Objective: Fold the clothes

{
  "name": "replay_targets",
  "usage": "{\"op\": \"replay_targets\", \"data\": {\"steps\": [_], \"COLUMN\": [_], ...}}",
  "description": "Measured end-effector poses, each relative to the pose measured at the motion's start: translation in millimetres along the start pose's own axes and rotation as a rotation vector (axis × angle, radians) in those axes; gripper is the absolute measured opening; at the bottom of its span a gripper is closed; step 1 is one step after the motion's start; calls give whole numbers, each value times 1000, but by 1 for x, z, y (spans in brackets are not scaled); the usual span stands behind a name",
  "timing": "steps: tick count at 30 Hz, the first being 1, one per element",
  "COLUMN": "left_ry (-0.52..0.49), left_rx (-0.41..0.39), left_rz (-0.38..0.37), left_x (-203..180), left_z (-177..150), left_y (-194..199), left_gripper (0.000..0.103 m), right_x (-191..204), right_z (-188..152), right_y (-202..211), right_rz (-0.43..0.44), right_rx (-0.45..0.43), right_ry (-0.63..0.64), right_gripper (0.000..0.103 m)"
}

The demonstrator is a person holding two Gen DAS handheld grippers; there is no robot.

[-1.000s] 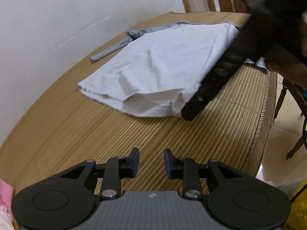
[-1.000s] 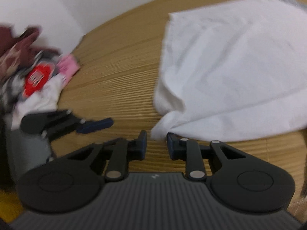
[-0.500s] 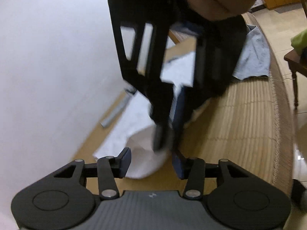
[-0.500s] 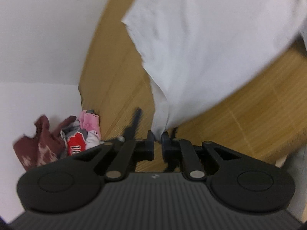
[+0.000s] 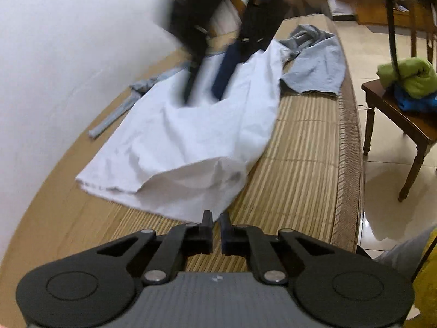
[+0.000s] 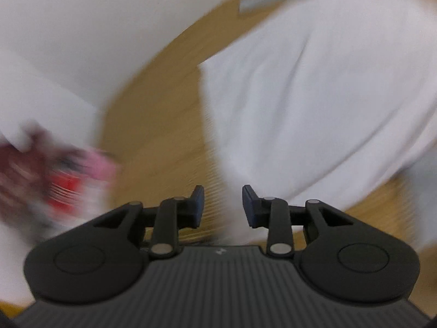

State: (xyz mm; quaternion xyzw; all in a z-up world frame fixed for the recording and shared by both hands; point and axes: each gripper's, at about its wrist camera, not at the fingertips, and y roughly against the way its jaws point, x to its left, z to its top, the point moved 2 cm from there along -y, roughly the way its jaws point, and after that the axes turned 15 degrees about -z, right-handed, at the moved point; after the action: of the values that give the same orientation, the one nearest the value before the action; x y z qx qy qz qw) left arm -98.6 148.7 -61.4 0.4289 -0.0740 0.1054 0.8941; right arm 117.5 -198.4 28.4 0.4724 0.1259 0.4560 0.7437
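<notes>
A white garment (image 5: 191, 134) lies spread on the bamboo-mat table (image 5: 306, 169), with its near hem puffed open. My left gripper (image 5: 216, 225) sits at the near hem corner. Its jaws are almost together and the corner of the cloth runs in between them. In the left wrist view my right gripper (image 5: 204, 82) is a dark blur over the far half of the garment, fingers apart. The right wrist view is smeared by motion. There the right gripper (image 6: 222, 205) is open above the white garment (image 6: 314, 104), with nothing pinched.
A grey garment (image 5: 314, 63) lies crumpled at the far end of the table, with a strip reaching along the wall. A wooden stool (image 5: 396, 114) with green and blue cloths stands right of the table edge. A blurred pile of coloured clothes (image 6: 62, 175) lies left.
My left gripper has gone from open to shut at the hem corner. The right gripper has let the cloth go, opened, and swung away toward the far end of the garment.
</notes>
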Motion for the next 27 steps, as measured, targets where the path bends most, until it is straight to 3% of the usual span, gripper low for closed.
{"op": "replay_targets", "data": {"steps": [3, 4, 6, 10, 14, 17, 18, 21, 23, 24, 27], "left_ry": [25, 32, 62, 174, 258, 283, 291, 315, 333, 338, 343], "left_rx": [12, 17, 28, 60, 93, 100, 103, 110, 105, 102, 94], "left_rz": [5, 7, 27, 66, 115, 144, 154, 184, 189, 186, 188], "left_x": [2, 2, 4, 17, 33, 38, 40, 45, 46, 46, 45], "left_z": [-4, -6, -10, -22, -35, -39, -40, -44, -45, -45, -44], "left_y": [4, 5, 9, 20, 35, 41, 43, 50, 53, 53, 56], "left_gripper": [7, 10, 11, 22, 31, 38, 40, 43, 44, 45, 48], "right_x": [20, 26, 36, 59, 87, 78, 70, 44, 36, 37, 56], "right_z": [-17, -27, -43, -68, -75, -63, -57, -38, -33, -33, -49], "right_y": [-20, -29, -41, -40, -29, -12, -9, -11, -27, -36, -55], "right_rz": [-289, -335, -336, -159, 155, 213, 196, -9, -224, -273, -259], "right_rx": [-99, -102, -83, -67, -9, -41, -68, -156, -207, -217, -197], "right_ry": [371, 489, 616, 673, 669, 581, 530, 421, 458, 501, 636], "right_gripper": [34, 34, 32, 32, 32, 32, 32, 32, 34, 34, 32]}}
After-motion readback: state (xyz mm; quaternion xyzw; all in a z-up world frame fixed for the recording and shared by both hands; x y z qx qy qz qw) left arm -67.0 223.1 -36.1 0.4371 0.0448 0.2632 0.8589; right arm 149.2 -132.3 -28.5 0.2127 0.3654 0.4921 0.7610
